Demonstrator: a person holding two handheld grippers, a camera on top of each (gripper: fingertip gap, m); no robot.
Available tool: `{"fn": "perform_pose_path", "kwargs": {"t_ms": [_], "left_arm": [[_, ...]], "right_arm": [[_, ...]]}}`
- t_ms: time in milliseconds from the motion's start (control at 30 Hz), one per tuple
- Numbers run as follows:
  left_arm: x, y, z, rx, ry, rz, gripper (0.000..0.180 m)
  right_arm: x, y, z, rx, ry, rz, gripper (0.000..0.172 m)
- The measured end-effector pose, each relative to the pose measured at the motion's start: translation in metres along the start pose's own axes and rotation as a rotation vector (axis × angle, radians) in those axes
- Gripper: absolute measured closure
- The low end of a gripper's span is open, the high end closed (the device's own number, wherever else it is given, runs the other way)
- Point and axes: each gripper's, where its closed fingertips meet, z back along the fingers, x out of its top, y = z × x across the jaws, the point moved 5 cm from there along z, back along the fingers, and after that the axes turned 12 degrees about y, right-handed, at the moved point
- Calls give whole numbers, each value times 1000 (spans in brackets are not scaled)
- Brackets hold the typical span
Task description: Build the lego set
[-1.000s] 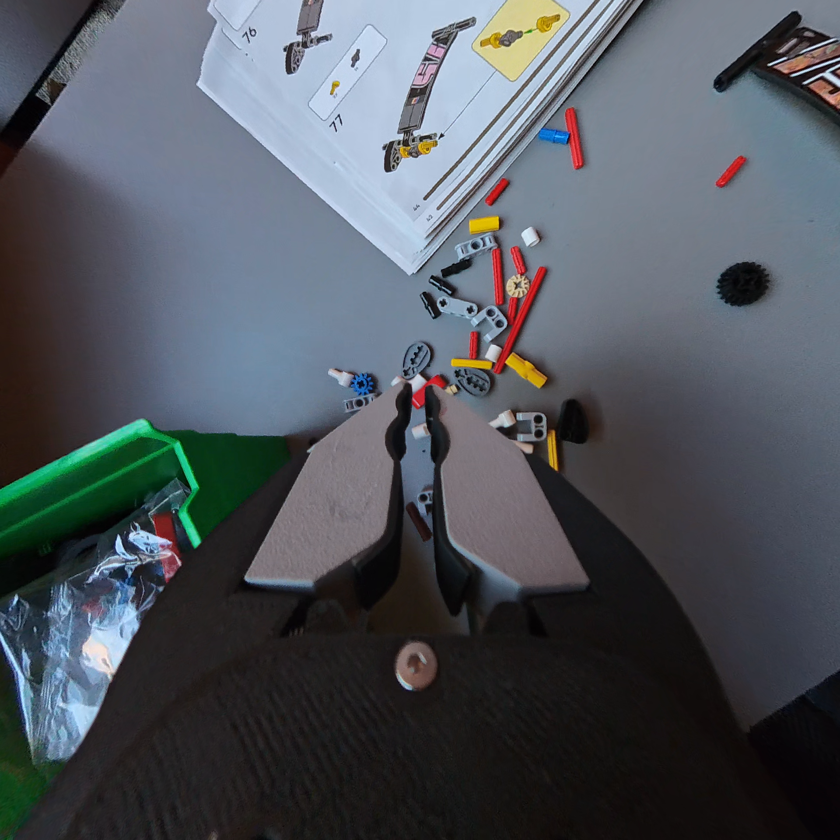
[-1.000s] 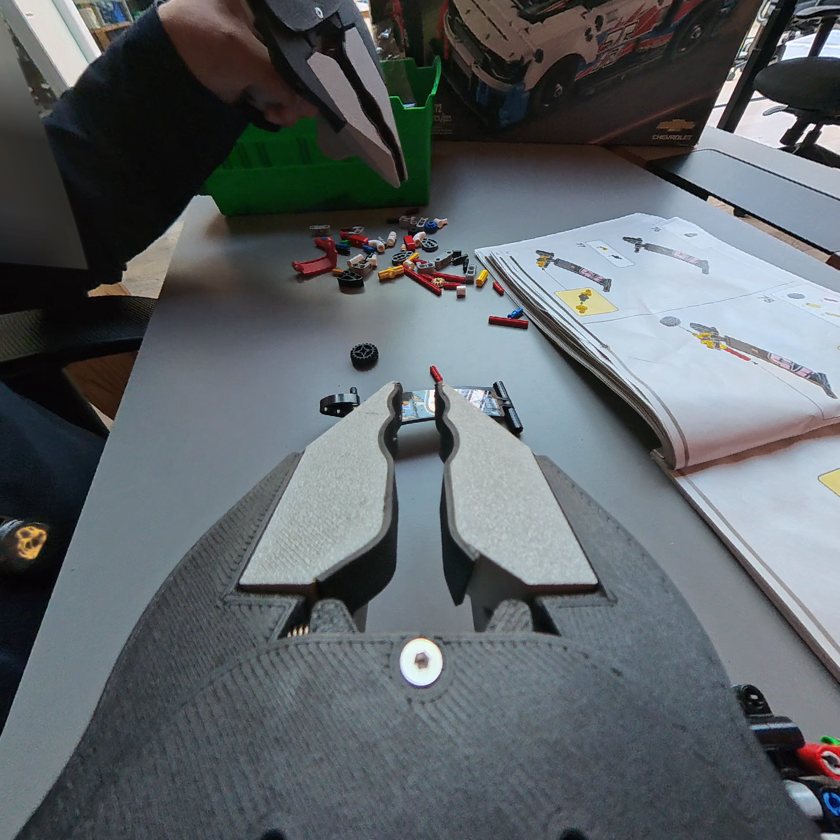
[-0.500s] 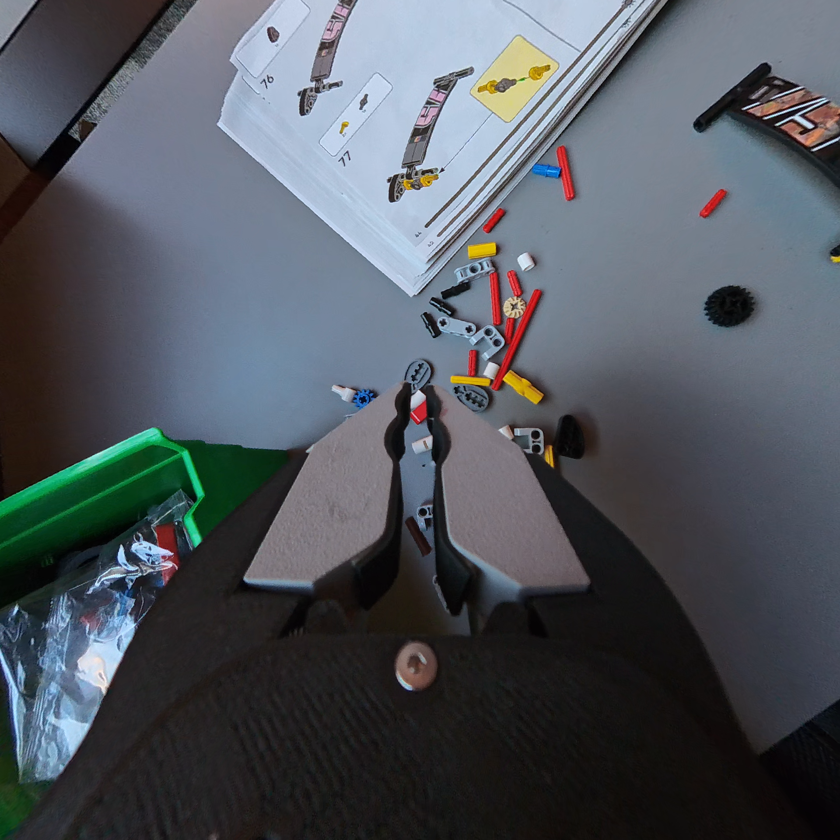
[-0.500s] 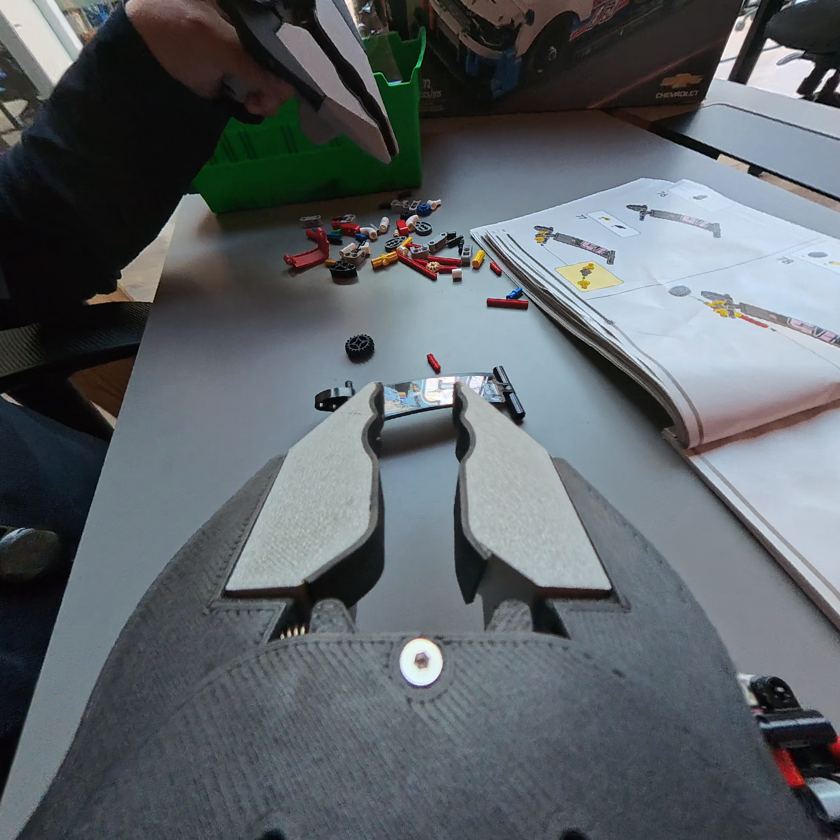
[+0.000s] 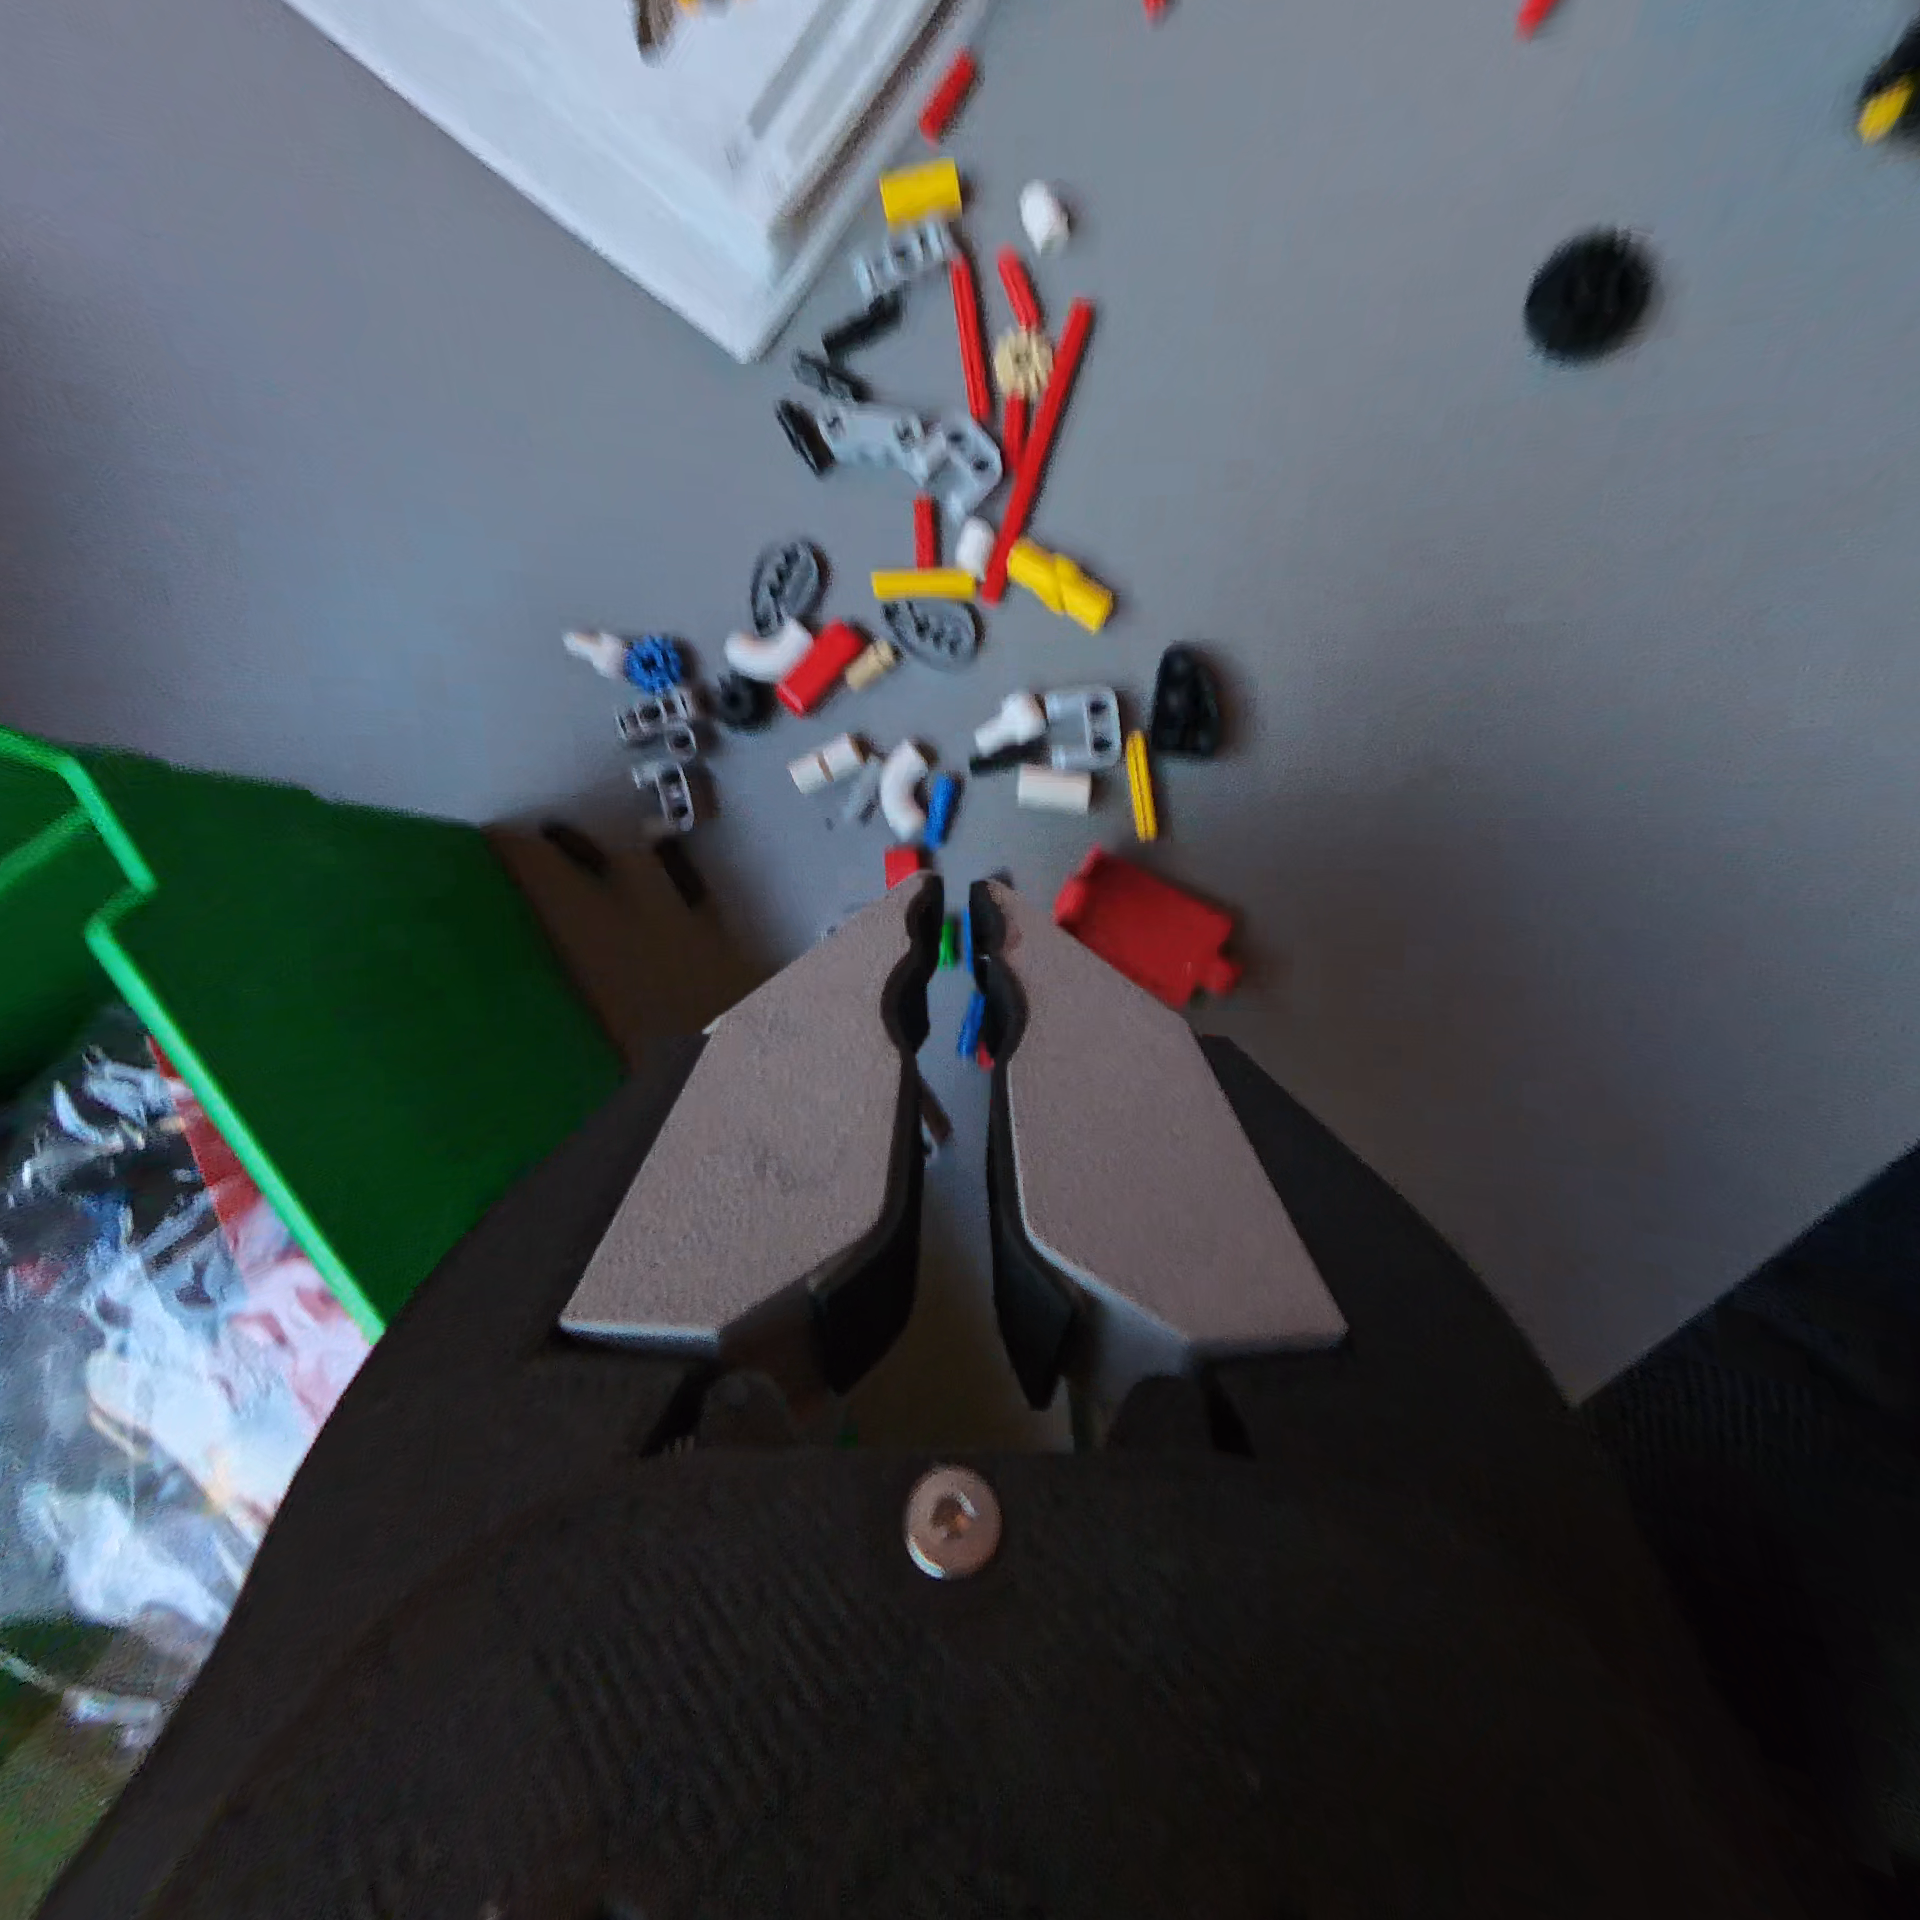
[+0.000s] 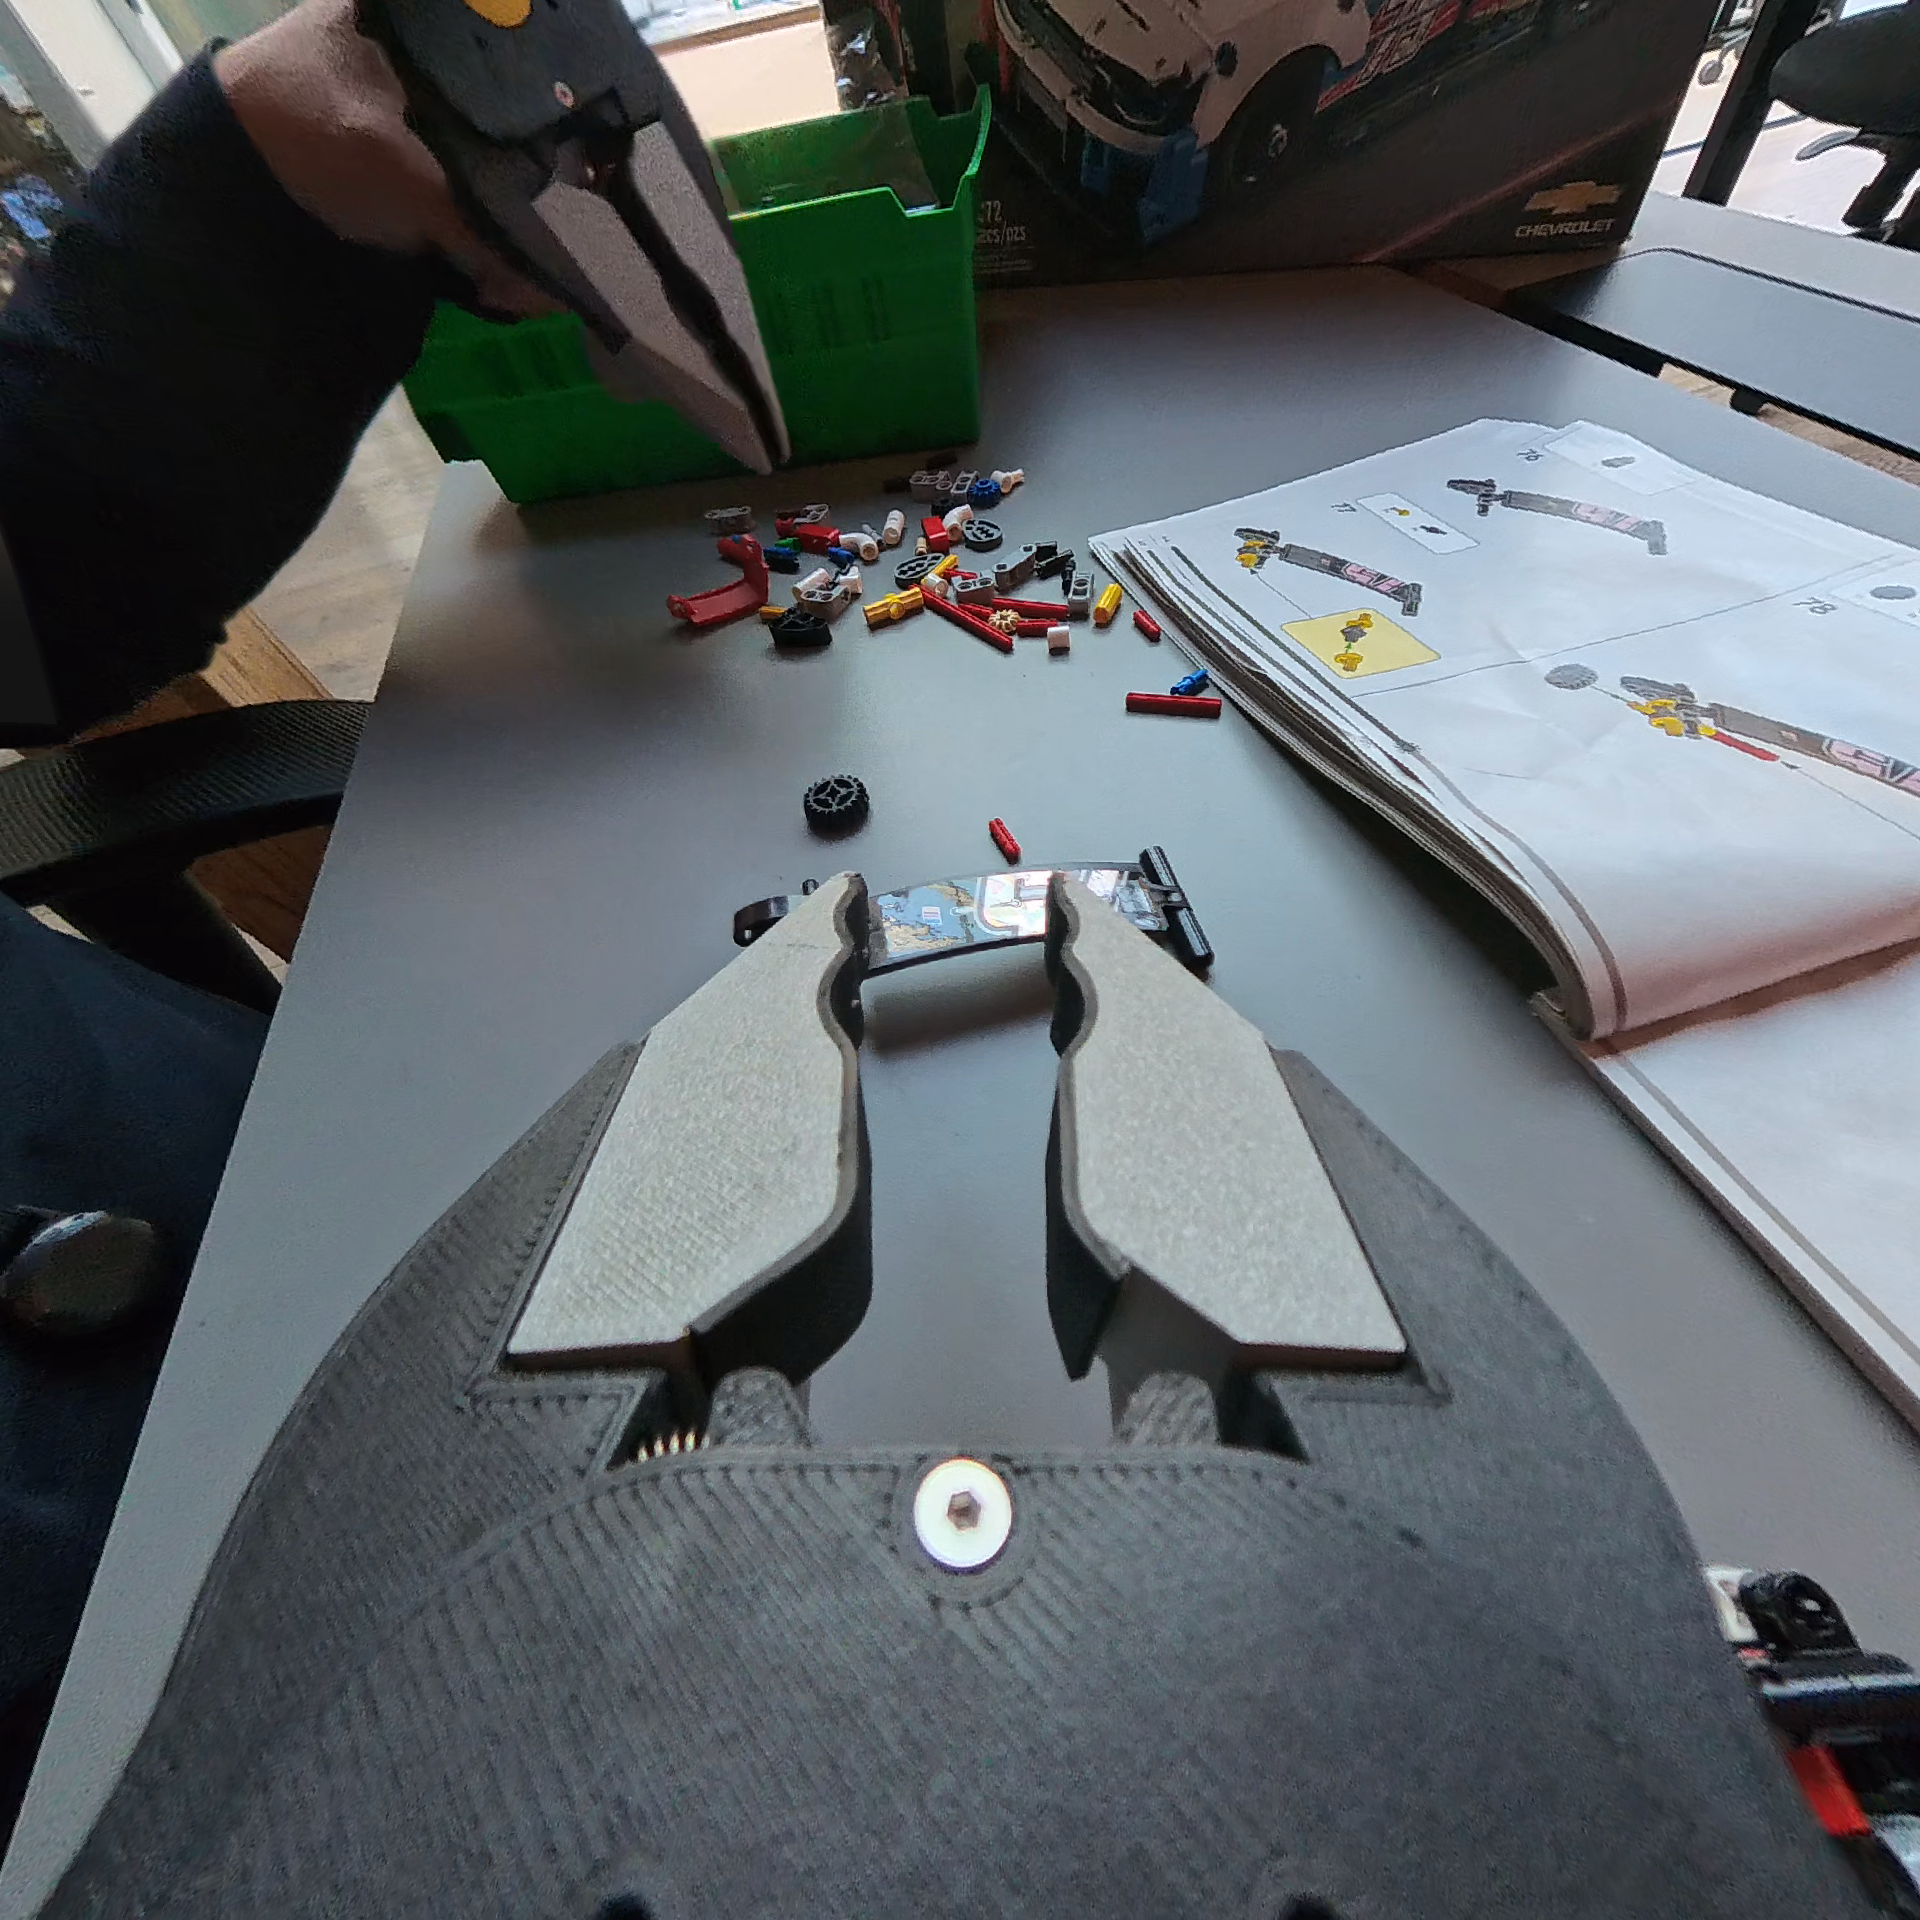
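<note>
1 left tongs point(image 5: 954, 896) nearly closed, bare; 1 right tongs point(image 6: 956, 902) open by 1 curved panel point(image 6: 977, 906), 1 black gear point(image 6: 835, 803).

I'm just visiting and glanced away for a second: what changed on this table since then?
The right tool spread its fingers wide in front of the curved printed panel, which lies on the table. The left tool drew back toward the green bin, fingers nearly together. Loose bricks and instruction booklet stayed put.

The left gripper point(image 6: 774, 457), held in a dark-sleeved hand point(image 6: 343, 156), points steeply down with its fingers point(image 6: 717, 343) nearly together. The right gripper point(image 6: 956, 914) reaches forward, low and level, fingers point(image 6: 1153, 1049) spread apart.
</note>
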Motion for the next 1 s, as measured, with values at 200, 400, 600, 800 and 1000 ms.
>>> {"fn": "perform_pose_path", "kwargs": {"t_ms": [200, 400, 600, 800, 1000], "left_arm": [[-33, -8, -7, 15, 110, -61, 177], [-36, -10, -17, 53, 166, -101, 178], [-36, -13, -24, 62, 214, -133, 177], [-34, -13, -29, 69, 236, -142, 176], [-33, -14, -29, 78, 243, -143, 176]], "right_arm": [[0, 3, -2, 3, 8, 15, 141], [1, 3, 0, -8, 3, 17, 142], [1, 3, 0, -10, 5, 20, 142], [1, 5, -1, -8, 4, 26, 142], [1, 6, -2, 5, 9, 28, 143]]}}
